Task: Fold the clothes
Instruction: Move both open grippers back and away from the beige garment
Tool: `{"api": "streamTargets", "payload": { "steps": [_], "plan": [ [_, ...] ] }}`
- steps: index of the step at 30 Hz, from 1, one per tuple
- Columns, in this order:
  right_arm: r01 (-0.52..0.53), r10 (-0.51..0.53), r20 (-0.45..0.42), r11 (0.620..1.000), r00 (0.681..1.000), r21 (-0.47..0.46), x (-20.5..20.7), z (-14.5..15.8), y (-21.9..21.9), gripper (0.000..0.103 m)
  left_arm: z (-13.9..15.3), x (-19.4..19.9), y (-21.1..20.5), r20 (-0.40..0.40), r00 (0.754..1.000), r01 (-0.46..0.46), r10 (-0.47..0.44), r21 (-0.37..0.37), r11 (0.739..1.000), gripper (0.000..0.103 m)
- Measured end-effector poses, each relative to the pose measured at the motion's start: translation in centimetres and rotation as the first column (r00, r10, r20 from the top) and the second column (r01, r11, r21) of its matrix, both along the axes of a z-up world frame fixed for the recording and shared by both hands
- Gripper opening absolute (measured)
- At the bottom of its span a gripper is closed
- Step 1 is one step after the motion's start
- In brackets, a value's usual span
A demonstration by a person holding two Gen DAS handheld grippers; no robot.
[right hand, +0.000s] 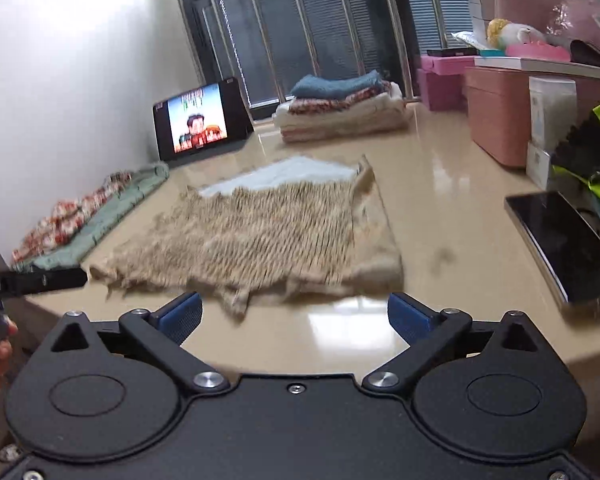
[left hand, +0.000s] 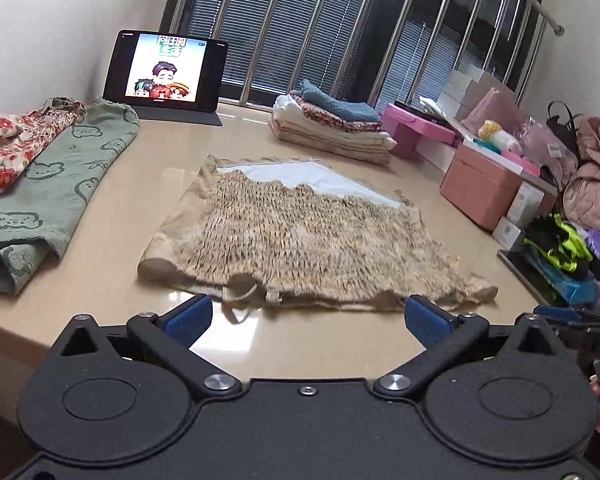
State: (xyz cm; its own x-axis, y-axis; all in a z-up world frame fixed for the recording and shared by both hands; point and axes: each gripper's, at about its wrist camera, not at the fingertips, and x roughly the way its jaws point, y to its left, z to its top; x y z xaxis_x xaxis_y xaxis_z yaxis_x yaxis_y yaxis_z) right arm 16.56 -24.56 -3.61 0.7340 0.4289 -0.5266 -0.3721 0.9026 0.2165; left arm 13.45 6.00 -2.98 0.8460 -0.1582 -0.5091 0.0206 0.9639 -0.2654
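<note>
- I see the beige smocked garment (left hand: 300,232) lying flat on the table (left hand: 100,280), in front of the tablet (left hand: 164,70).
- My left gripper (left hand: 308,316) gapes wide, empty, just short of the garment's near hem.
- My right gripper (right hand: 296,316) likewise stands apart, holding nothing.

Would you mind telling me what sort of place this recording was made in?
Probably a room at home: a glossy beige table by a barred window, a stack of folded clothes, and a propped tablet playing a cartoon.
</note>
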Motion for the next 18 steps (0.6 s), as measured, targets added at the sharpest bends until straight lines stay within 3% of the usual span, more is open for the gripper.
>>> {"api": "streamTargets", "payload": {
  "steps": [4,9,13,18],
  "plan": [
    [-0.016,0.017,0.016,0.998,1.0,-0.068,-0.4,0.4,1.1,0.1,0.2,-0.3,-0.1,0.007,1.0,0.014,-0.014,0.003,1.0,0.103],
    [-0.003,0.011,0.088,0.996,0.996,-0.09,0.6,3.1,0.8,0.1,0.8,0.6,-0.3,0.03,0.999,0.036,-0.038,0.055,0.998,0.103],
    [0.002,0.01,0.133,0.996,0.991,-0.089,4.4,6.9,0.6,0.1,1.9,3.5,-0.7,0.039,0.995,0.092,-0.096,0.1,0.991,0.103],
    [-0.098,0.118,0.141,0.985,0.983,-0.139,11.3,11.3,3.0,0.1,5.2,9.4,0.0,0.043,0.987,0.151,-0.156,0.103,0.983,0.103]
  ]
}}
